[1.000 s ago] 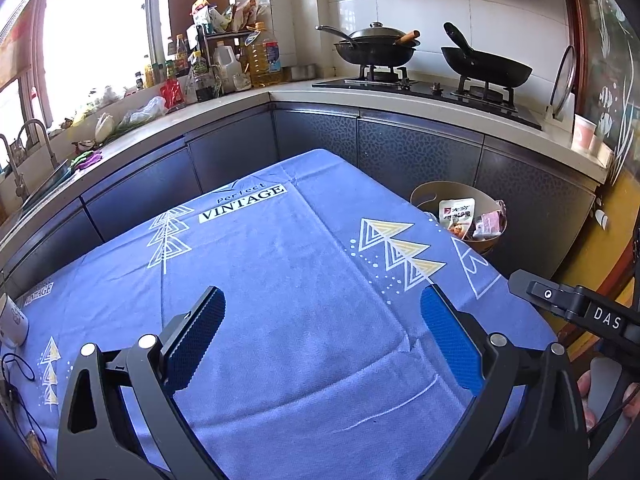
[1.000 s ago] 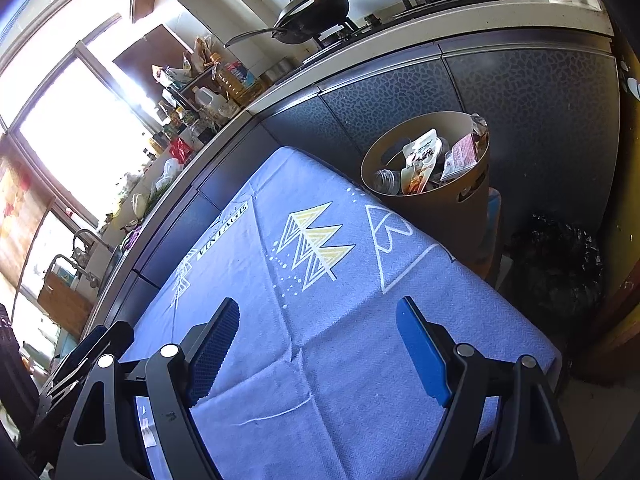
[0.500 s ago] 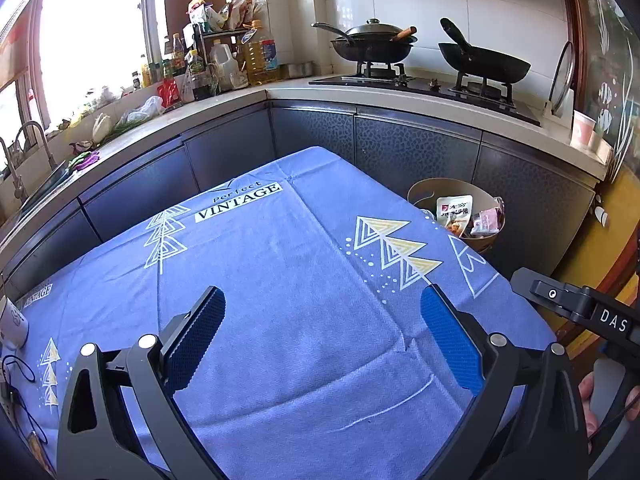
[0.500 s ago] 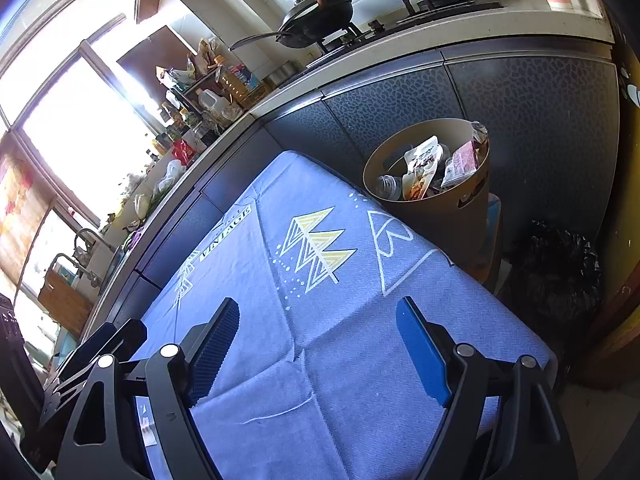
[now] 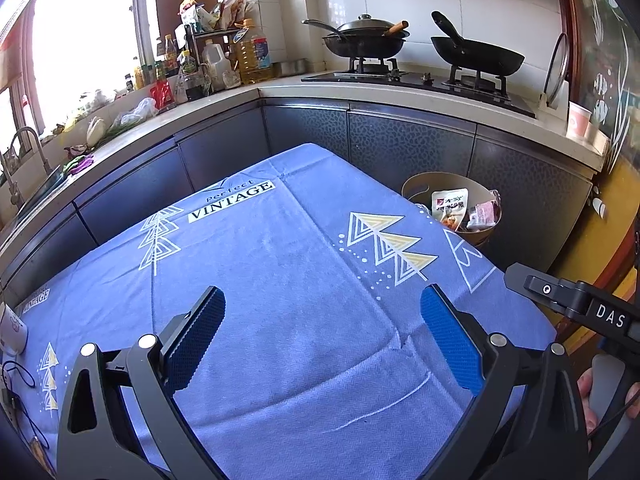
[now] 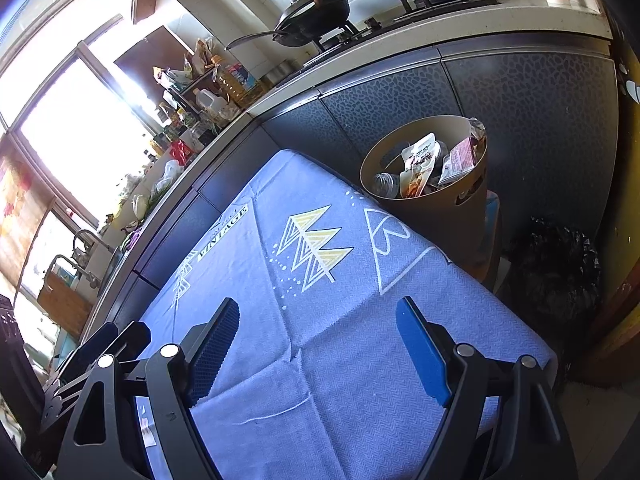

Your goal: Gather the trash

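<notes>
A tan round bin (image 5: pixel 416 188) stands on the floor beyond the table's far right corner, also in the right wrist view (image 6: pixel 440 216). It holds snack packets (image 5: pixel 450 206) and a crushed clear bottle (image 6: pixel 385 182). My left gripper (image 5: pixel 320 320) is open and empty above the blue tablecloth (image 5: pixel 280 264). My right gripper (image 6: pixel 318 328) is open and empty above the same cloth (image 6: pixel 340 360), nearer the bin. No loose trash shows on the cloth.
A kitchen counter (image 5: pixel 400 92) with a stove and two black pans (image 5: pixel 364 40) wraps behind the table. A black bag (image 6: pixel 556 264) lies on the floor right of the bin. A white cup (image 5: pixel 10 330) and cables sit at the table's left edge.
Both grippers have drawn back and risen slightly; the bin and counter appear a little lower in view. Jaws stay open.
</notes>
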Demonstrator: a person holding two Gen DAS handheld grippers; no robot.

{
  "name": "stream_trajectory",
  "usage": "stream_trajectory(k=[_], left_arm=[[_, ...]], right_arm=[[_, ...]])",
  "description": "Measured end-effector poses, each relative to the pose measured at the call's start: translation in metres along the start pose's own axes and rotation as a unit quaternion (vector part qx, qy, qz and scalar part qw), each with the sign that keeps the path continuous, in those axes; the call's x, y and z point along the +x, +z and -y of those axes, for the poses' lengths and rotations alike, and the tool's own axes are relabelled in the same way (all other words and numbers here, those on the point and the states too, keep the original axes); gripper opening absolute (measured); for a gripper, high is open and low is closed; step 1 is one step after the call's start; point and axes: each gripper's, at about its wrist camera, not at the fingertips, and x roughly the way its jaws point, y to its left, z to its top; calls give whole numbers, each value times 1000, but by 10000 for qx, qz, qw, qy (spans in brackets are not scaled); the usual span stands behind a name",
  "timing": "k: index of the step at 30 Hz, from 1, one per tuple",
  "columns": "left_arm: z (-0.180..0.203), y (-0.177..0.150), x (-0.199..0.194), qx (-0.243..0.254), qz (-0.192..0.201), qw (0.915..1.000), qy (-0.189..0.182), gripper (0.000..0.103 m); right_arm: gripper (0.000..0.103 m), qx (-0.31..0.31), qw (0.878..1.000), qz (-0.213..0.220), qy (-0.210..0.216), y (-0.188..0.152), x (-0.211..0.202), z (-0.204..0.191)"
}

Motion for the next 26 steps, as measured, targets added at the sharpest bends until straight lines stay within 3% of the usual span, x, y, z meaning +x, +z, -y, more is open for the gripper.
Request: stream_trajectory(k=[15,26], left_arm=[[7,-1,-3,111,141,9998,-74,97],[7,-2,6,78,-53,9999,-104,97]], right_arm=[[81,5,10000,-20,-24,-2,4,2],[81,51,10000,-7,-64,-2,3,6]])
